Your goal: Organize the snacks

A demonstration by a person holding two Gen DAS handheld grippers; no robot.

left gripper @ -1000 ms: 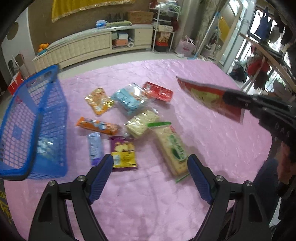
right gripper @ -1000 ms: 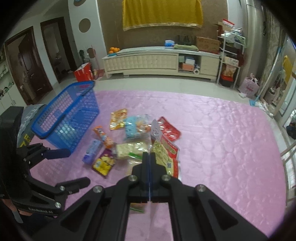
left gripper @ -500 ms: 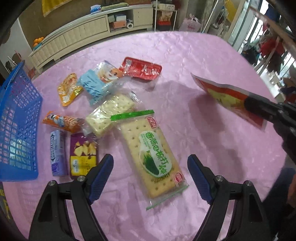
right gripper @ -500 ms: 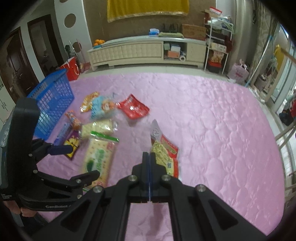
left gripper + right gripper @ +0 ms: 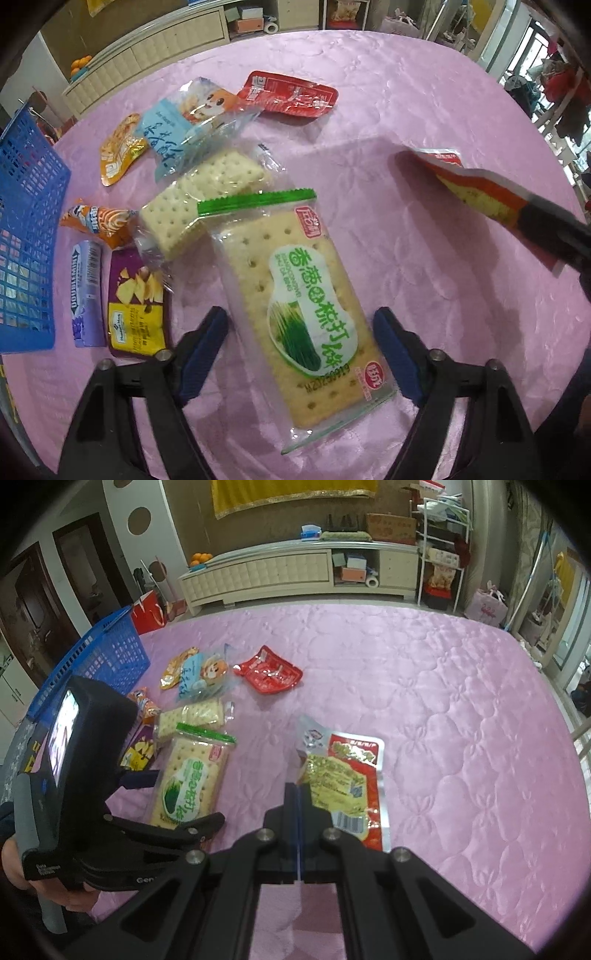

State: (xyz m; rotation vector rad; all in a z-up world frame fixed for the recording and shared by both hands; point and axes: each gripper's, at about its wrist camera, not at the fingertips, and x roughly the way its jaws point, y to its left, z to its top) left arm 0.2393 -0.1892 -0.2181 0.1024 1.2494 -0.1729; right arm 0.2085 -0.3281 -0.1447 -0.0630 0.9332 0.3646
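Flat, clear-wrapped cracker pack (image 5: 303,314), green label, serrated green seal.

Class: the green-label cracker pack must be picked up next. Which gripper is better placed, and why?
Left. The left gripper is open, straddling the cracker pack; the right gripper is shut on the red snack pouch.

I brought the left gripper (image 5: 299,350) down, straddling the green cracker pack (image 5: 301,314); blue basket (image 5: 26,236) slid leftward.

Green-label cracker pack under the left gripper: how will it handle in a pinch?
The cracker pack probably lifts stiff and flat, as a long slab. Its glossy film looks slippery. The crackers likely crack if the open left gripper squeezes hard.
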